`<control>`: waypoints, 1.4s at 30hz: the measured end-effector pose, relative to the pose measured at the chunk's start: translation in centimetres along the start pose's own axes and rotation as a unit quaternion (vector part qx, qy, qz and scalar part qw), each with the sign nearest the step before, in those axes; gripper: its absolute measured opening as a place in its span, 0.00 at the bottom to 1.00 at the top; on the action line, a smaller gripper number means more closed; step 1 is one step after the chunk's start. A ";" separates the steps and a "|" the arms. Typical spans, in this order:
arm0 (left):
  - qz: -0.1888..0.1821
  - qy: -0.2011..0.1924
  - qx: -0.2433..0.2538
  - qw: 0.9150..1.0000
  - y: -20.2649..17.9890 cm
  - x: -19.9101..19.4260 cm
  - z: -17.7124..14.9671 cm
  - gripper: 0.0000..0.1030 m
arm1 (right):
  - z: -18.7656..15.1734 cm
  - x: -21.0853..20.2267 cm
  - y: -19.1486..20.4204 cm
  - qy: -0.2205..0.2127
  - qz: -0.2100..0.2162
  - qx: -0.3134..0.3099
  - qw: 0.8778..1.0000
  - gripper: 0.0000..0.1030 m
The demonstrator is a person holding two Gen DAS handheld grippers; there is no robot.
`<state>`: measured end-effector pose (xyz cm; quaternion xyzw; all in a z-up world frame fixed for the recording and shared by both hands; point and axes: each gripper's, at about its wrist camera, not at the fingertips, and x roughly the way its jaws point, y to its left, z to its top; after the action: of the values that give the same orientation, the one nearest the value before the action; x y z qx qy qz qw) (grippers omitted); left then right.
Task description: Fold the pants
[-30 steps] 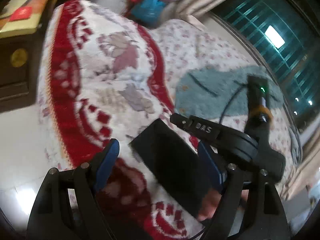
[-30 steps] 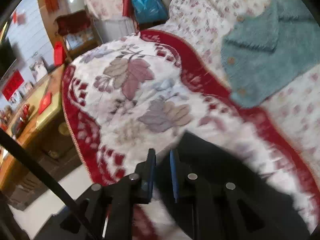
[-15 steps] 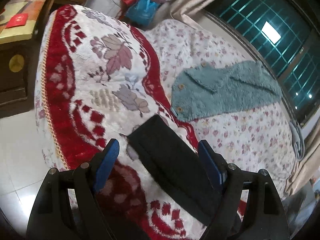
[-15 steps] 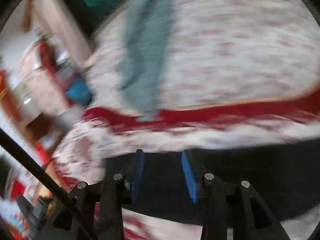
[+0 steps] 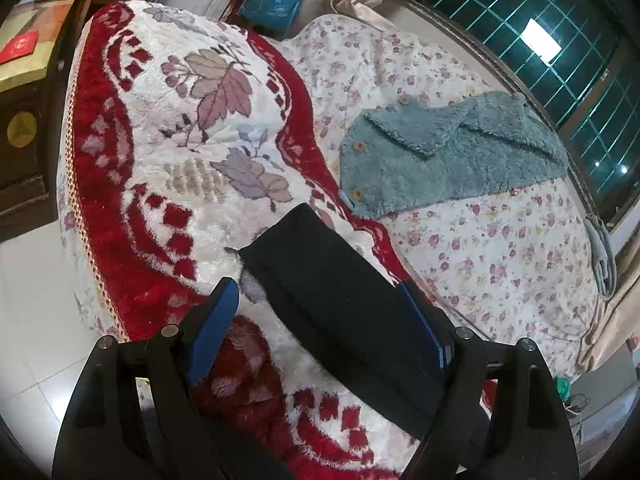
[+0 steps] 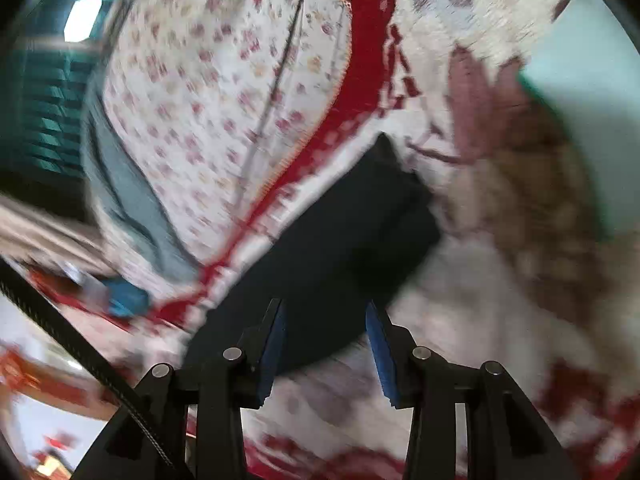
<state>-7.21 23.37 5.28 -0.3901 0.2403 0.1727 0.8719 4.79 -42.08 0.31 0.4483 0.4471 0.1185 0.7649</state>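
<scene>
The black pants (image 5: 340, 304) lie folded into a narrow strip on the red and white floral blanket (image 5: 168, 148) on the bed. My left gripper (image 5: 320, 316) is open, its blue pads wide apart, just above the strip's near part and holding nothing. In the blurred right wrist view the pants (image 6: 336, 248) show as a dark folded shape. My right gripper (image 6: 326, 326) is open and empty over their near edge.
A teal fleece garment (image 5: 444, 160) lies on the flowered sheet (image 5: 500, 248) beyond the pants. A barred window (image 5: 560, 40) is at the back right. A dark cabinet (image 5: 24, 128) and tiled floor (image 5: 28, 320) are to the left of the bed.
The right gripper has opened, let go of the pants, left the left wrist view and swung round fast. The left gripper has stayed open and drawn back slightly.
</scene>
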 end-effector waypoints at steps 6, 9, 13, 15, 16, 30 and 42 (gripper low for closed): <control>-0.004 0.019 -0.017 1.000 0.6 0.6 0.1 0.78 | 1.3 4.9 -0.5 0.044 0.009 0.067 0.997 0.39; -0.007 0.027 -0.026 0.999 0.9 0.9 0.2 0.78 | 2.0 6.3 -0.3 0.044 0.009 0.079 0.996 0.39; -0.017 0.076 -0.079 0.994 3.0 2.3 0.8 0.78 | 3.0 6.7 1.3 0.014 -0.038 0.000 0.999 0.18; -0.022 0.096 -0.096 0.991 3.7 2.8 1.1 0.78 | 2.9 7.2 1.6 0.012 -0.061 -0.038 0.997 0.13; -0.027 0.106 -0.095 0.989 3.8 3.1 1.3 0.78 | 2.6 7.4 1.7 0.015 -0.070 -0.049 0.996 0.11; -0.157 0.274 -0.131 0.940 2.5 10.0 2.2 0.78 | 2.4 7.6 1.0 0.016 -0.064 -0.043 0.997 0.11; -0.141 0.285 -0.125 0.940 1.7 12.5 2.7 0.78 | 2.3 7.5 1.0 0.016 -0.065 -0.043 0.997 0.12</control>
<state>3.04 27.94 -1.04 -0.5583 0.3980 -0.0414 0.7267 11.12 -38.46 -2.74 0.3832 0.4817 0.0952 0.7823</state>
